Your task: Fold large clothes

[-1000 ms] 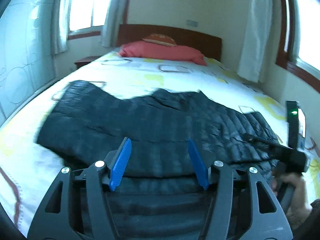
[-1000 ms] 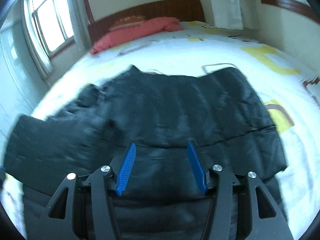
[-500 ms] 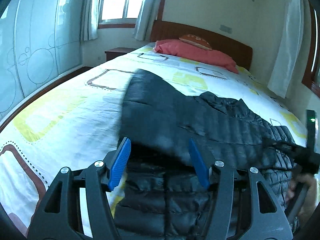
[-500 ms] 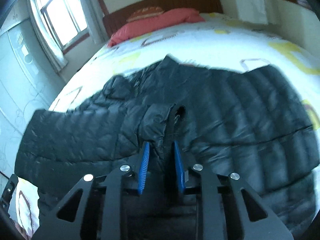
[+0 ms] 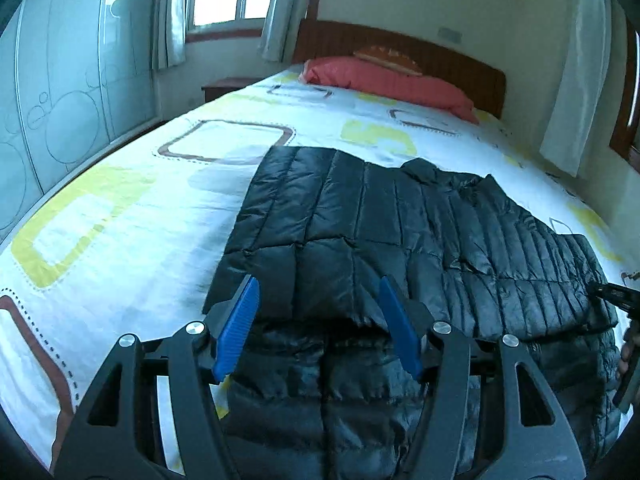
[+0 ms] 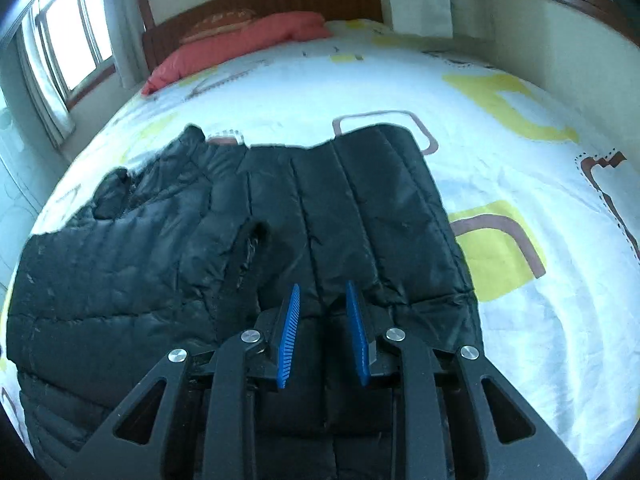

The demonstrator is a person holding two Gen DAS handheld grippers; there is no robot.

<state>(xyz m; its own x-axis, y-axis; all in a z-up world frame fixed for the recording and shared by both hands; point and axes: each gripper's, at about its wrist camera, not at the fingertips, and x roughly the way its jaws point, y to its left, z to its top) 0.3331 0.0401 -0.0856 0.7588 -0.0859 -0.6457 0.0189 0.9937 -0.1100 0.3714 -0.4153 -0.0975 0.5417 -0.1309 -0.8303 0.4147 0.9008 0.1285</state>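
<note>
A black quilted down jacket (image 5: 400, 232) lies spread on the bed, with one side folded over its body. My left gripper (image 5: 318, 324) hovers low over the near edge of that folded part, open, its blue pads either side of the fabric without pressing it. In the right wrist view my right gripper (image 6: 323, 328) stands narrow, its pads pinching a ridge of the jacket (image 6: 340, 208). The sleeve cuff (image 6: 254, 244) lies just left of it. The right gripper (image 5: 612, 292) and the hand that holds it show at the jacket's right edge.
The bed sheet (image 5: 120, 220) is white with yellow and brown squares. A red pillow (image 5: 384, 80) lies against the wooden headboard (image 5: 400, 44). A glass-fronted wardrobe (image 5: 60, 100) runs along the left, with a nightstand (image 5: 224, 88) in the corner. Curtained windows sit on both sides.
My right gripper went from wide open to narrow on the jacket, then shifted right of the cuff. The jacket's side now lies folded over its body. The left gripper stayed open.
</note>
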